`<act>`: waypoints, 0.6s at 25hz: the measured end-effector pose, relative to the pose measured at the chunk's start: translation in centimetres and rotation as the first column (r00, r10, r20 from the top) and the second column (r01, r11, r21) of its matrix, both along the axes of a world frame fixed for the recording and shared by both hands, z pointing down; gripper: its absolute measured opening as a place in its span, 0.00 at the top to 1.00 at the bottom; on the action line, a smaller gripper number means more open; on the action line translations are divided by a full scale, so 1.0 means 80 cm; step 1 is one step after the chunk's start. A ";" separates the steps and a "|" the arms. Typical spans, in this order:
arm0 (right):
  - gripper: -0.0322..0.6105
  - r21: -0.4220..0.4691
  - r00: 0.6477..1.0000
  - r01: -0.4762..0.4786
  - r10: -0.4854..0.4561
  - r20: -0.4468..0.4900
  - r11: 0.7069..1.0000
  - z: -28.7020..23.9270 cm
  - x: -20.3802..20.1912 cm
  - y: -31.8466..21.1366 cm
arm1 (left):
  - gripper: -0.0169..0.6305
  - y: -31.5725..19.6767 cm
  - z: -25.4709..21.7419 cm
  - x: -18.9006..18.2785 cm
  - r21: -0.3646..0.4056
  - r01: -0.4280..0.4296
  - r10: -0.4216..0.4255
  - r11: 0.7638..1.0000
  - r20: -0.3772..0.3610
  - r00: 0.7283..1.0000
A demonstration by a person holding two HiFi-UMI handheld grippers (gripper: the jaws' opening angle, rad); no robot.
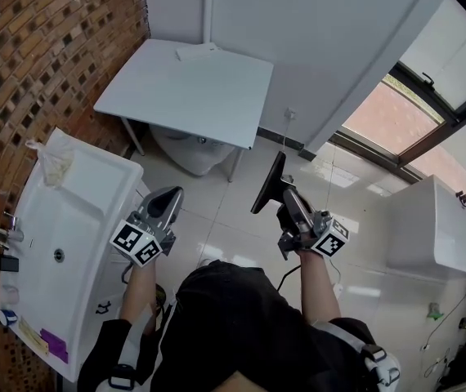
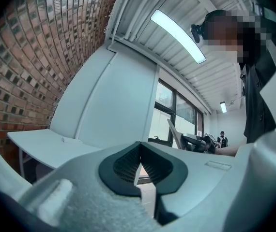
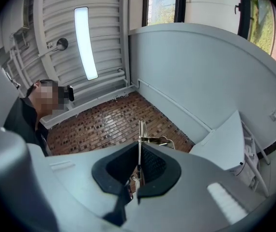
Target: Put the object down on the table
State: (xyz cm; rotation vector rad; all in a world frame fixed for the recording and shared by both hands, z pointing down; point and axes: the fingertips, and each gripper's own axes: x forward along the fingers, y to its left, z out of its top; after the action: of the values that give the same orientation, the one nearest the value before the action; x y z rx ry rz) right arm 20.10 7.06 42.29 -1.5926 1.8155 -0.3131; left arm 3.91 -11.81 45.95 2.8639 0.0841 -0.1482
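Observation:
A thin dark flat panel (image 1: pixel 267 184) stands on edge in the air, tilted, with my right gripper (image 1: pixel 285 194) shut on its lower end. The right gripper view shows it only as a narrow pale edge (image 3: pixel 139 135) rising from between the pads of the right gripper (image 3: pixel 139 162). The white table (image 1: pixel 192 96) lies ahead at the wall, well beyond both grippers, and also shows as the table (image 3: pixel 222 141) and the table (image 2: pixel 46 146). My left gripper (image 1: pixel 166 198) hovers to the left over the floor. The left gripper (image 2: pixel 139 162) has its pads shut together on nothing.
A small white slab (image 1: pixel 196 52) lies at the table's far edge. A white toilet (image 1: pixel 190 149) sits under the table. A white sink counter (image 1: pixel 78 243) runs along the brick wall at left. A white cabinet (image 1: pixel 433 227) stands at right, with windows (image 1: pixel 396 121) beyond.

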 end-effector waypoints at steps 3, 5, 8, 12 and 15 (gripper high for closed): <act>0.94 -0.018 1.000 0.007 -0.007 0.008 1.000 0.009 -0.002 -0.015 | 0.97 -0.013 0.007 0.001 -0.007 0.001 -0.001 1.000 0.015 1.000; 0.94 -0.035 1.000 0.006 -0.005 0.004 0.999 0.013 0.001 -0.022 | 0.97 -0.018 0.011 0.002 -0.011 0.002 -0.002 1.000 0.021 1.000; 0.94 -0.040 1.000 -0.003 0.003 0.004 0.999 0.016 0.012 -0.033 | 0.97 -0.033 0.016 0.005 -0.013 0.030 -0.029 0.999 0.036 0.999; 0.94 -0.042 1.000 0.001 -0.001 0.002 0.999 0.022 0.031 -0.050 | 0.97 -0.052 0.026 0.010 -0.022 0.082 -0.080 0.996 0.056 0.995; 0.94 -0.042 1.000 0.016 -0.016 0.002 0.999 0.028 0.052 -0.071 | 0.97 -0.066 0.030 0.022 -0.021 0.101 -0.100 0.995 0.062 0.993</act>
State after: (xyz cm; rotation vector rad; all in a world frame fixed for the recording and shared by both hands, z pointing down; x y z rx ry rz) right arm 24.24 1.36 44.51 -1.6071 1.8322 -0.3616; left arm 5.66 -17.06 48.31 2.8465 -0.0737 -0.0806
